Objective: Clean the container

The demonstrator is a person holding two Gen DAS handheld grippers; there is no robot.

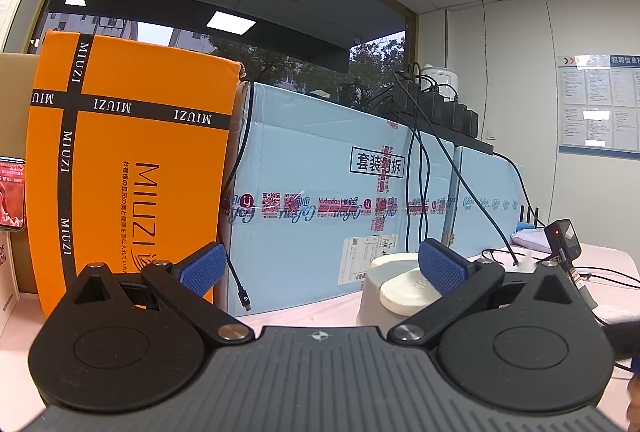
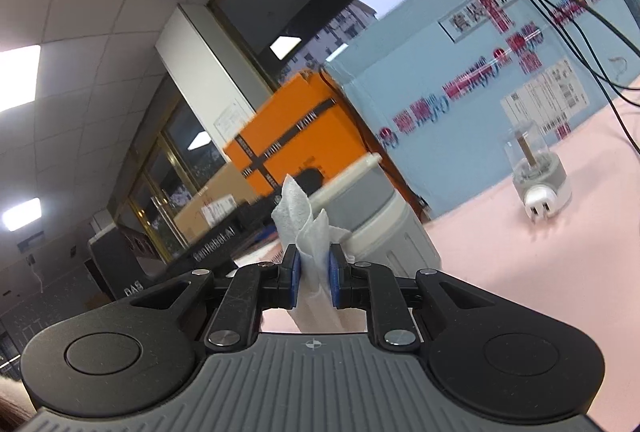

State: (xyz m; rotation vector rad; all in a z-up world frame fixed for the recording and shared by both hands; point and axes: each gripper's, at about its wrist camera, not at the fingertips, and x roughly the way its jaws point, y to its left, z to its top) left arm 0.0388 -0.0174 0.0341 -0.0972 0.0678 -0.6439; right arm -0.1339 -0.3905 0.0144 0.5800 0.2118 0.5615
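Observation:
The container (image 1: pixel 371 298) is a pale grey tub with a white rim, standing on the pink table. A white oval lid (image 1: pixel 402 294) rests against its front. My left gripper (image 1: pixel 320 266) is open; its right blue pad (image 1: pixel 440 266) overlaps the tub's right side, and nothing sits between the fingers. In the right wrist view the same grey tub (image 2: pixel 386 220) stands just beyond my right gripper (image 2: pixel 314 268). That gripper is shut on a crumpled white wipe (image 2: pixel 306 224), which sticks up above the pads. The view is tilted.
An orange MIUZI box (image 1: pixel 132 152) and light blue cartons (image 1: pixel 320 192) form a wall behind the tub. Black cables (image 1: pixel 424 168) hang over the cartons. A small camera (image 1: pixel 562 236) stands at right. A clear-topped device with a white plug (image 2: pixel 538 172) lies on the pink table (image 2: pixel 540 272).

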